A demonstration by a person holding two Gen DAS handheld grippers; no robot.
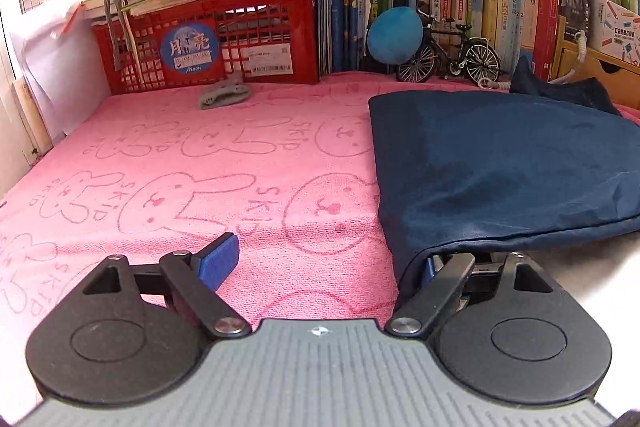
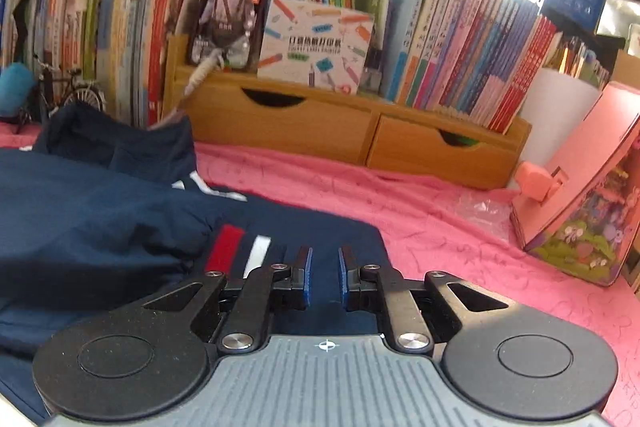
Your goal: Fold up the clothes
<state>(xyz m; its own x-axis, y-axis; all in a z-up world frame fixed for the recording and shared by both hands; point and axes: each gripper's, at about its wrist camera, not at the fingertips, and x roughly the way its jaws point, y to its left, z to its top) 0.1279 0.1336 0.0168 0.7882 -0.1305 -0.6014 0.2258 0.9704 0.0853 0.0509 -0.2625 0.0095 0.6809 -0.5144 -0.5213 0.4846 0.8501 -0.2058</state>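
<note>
Left tongs (image 1: 324, 263) gape, one finger under the navy garment's (image 1: 500, 163) edge; right tongs (image 2: 325, 277) part-open over it.

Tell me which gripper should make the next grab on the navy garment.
Probably the right gripper: its open jaws sit over the navy garment beside the striped cuff. The left gripper, spread wide, mostly faces bare pink towel, one finger under the edge.

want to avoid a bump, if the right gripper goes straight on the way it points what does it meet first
The right gripper is open over the navy garment. Straight ahead lies pink towel, then probably the wooden drawer unit; depth is unclear.
</note>
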